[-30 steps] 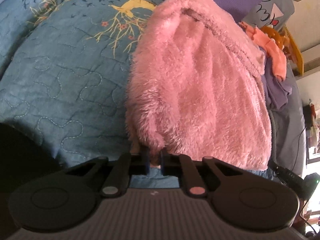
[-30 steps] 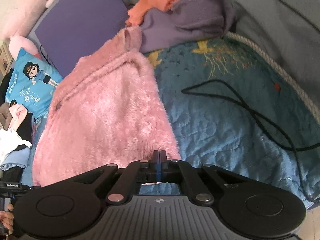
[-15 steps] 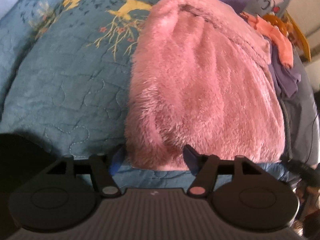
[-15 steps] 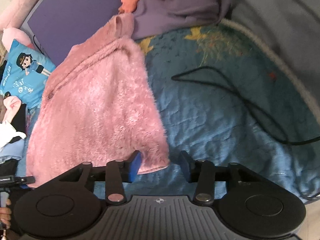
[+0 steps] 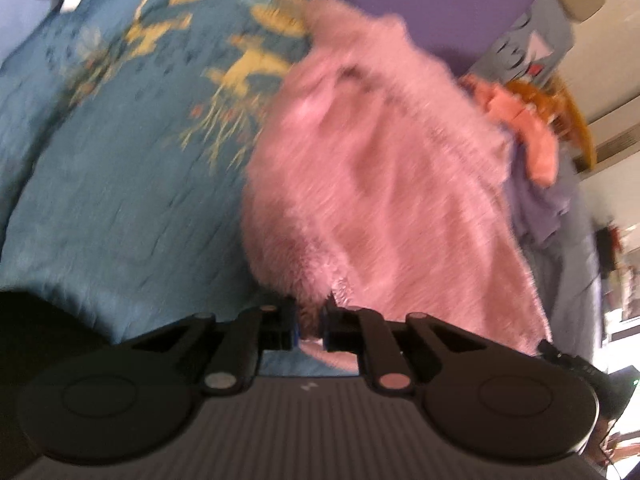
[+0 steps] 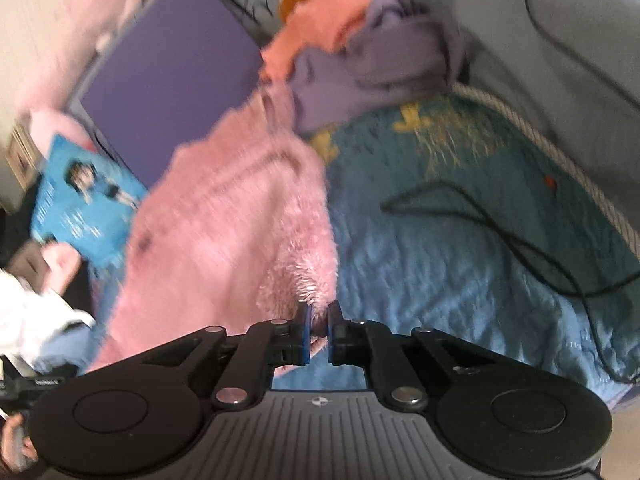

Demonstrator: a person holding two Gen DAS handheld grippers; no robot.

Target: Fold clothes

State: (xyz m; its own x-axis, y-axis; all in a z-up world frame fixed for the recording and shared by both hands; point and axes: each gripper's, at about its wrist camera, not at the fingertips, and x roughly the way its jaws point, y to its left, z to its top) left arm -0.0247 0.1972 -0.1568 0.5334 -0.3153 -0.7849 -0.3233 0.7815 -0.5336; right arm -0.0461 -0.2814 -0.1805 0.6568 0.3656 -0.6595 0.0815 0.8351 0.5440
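Observation:
A fluffy pink garment (image 5: 380, 200) lies lengthwise on a blue quilted bedspread (image 5: 120, 200). My left gripper (image 5: 310, 322) is shut on the garment's near left hem corner. In the right wrist view the same pink garment (image 6: 224, 220) runs away from me, and my right gripper (image 6: 318, 324) is shut on its near right hem corner. Both hem corners bunch up between the jaws. Both views are blurred by motion.
A purple garment (image 6: 372, 76) and an orange one (image 6: 316, 36) are piled at the far end. A purple board (image 6: 168, 80) and a blue printed pillow (image 6: 84, 200) lie beside the pink garment. A black cable (image 6: 500, 232) snakes over the bedspread (image 6: 460, 272).
Half a second ago both grippers were open around the hem corners. Now both have shut on the pink garment and the hem is gathered up at the jaws.

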